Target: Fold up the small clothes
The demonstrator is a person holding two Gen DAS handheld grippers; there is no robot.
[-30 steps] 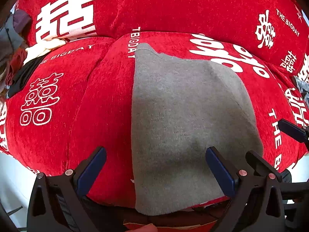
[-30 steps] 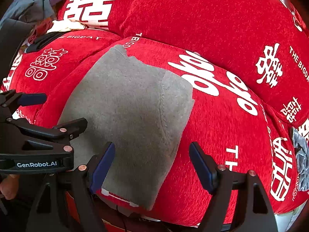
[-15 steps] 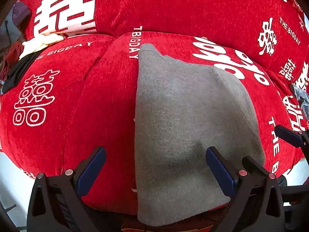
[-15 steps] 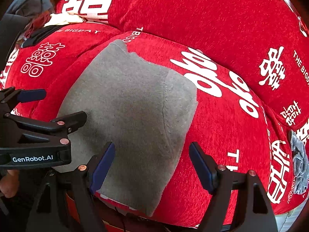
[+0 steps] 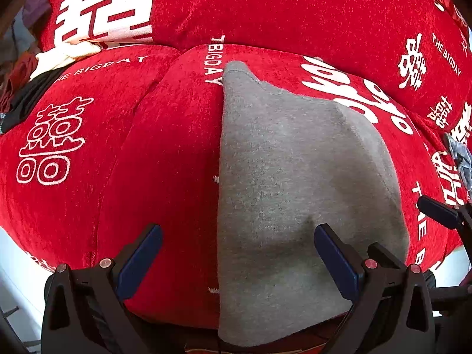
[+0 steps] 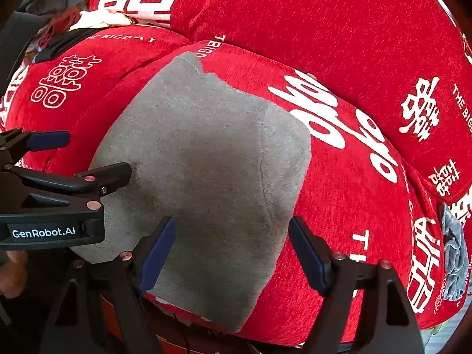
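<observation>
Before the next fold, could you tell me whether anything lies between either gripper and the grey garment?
Nothing visible does. The grey garment lies uncovered on the red sofa cover, with the open left gripper and right gripper directly above it.

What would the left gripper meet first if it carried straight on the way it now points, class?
Probably the left edge of the grey garment on the red cushion. The left gripper has open jaws straddling that edge; depth is unclear.
</observation>
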